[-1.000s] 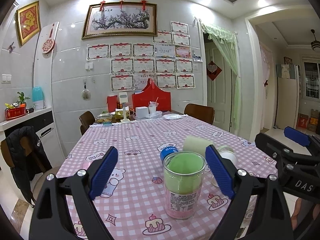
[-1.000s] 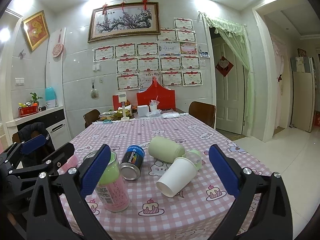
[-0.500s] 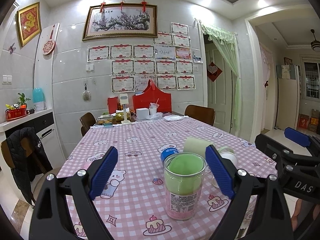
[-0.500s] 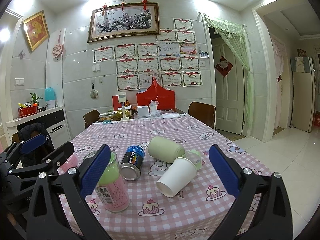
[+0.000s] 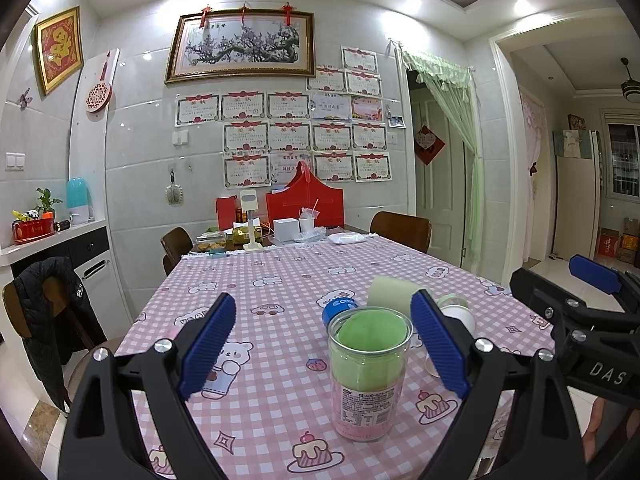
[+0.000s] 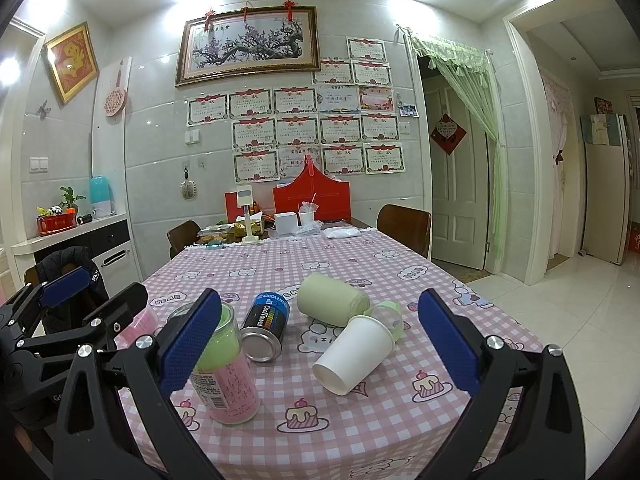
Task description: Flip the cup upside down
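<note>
A white paper cup (image 6: 354,354) lies on its side on the pink checked tablecloth, mouth toward me; in the left wrist view only its edge (image 5: 460,315) shows behind the right finger. My right gripper (image 6: 320,346) is open and empty, with the cup lying between its fingers but farther out. My left gripper (image 5: 322,344) is open and empty, a clear jar with green and pink filling (image 5: 370,372) standing upright just beyond its fingertips. That jar also shows in the right wrist view (image 6: 224,372).
A pale green cup (image 6: 332,300) lies on its side behind the white cup, a small green-rimmed lid (image 6: 386,314) beside it. A blue and black can (image 6: 266,328) lies between jar and cups. Boxes and clutter (image 6: 288,222) crowd the table's far end. Chairs (image 6: 404,226) stand around.
</note>
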Tool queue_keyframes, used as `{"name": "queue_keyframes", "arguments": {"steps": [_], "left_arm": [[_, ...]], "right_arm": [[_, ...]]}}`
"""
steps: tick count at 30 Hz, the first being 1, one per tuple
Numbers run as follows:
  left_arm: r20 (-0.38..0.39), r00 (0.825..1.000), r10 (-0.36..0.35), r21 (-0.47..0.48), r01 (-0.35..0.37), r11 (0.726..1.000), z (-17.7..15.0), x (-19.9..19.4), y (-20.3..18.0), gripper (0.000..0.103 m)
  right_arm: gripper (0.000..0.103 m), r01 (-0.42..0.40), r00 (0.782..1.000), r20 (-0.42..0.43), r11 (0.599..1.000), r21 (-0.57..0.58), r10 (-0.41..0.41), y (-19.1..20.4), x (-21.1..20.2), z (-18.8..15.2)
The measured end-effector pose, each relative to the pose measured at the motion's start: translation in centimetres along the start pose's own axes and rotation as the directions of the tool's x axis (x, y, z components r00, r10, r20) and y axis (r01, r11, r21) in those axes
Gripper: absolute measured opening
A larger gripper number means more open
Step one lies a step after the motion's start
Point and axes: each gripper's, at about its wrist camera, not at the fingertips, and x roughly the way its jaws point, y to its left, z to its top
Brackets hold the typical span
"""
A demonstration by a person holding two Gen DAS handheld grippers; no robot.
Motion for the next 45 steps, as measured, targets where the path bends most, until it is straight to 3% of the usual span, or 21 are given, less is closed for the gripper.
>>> {"name": "queue_keyframes", "arguments": {"steps": [45], "left_arm": [[0.011, 1.0, 0.013, 0.006, -0.013, 1.0, 0.33, 0.05, 0.28, 0.088]], "right_arm": [[0.095, 0.002, 1.0, 0.003, 1.0, -0.001, -0.002, 0.05, -0.04, 0.07]]}}
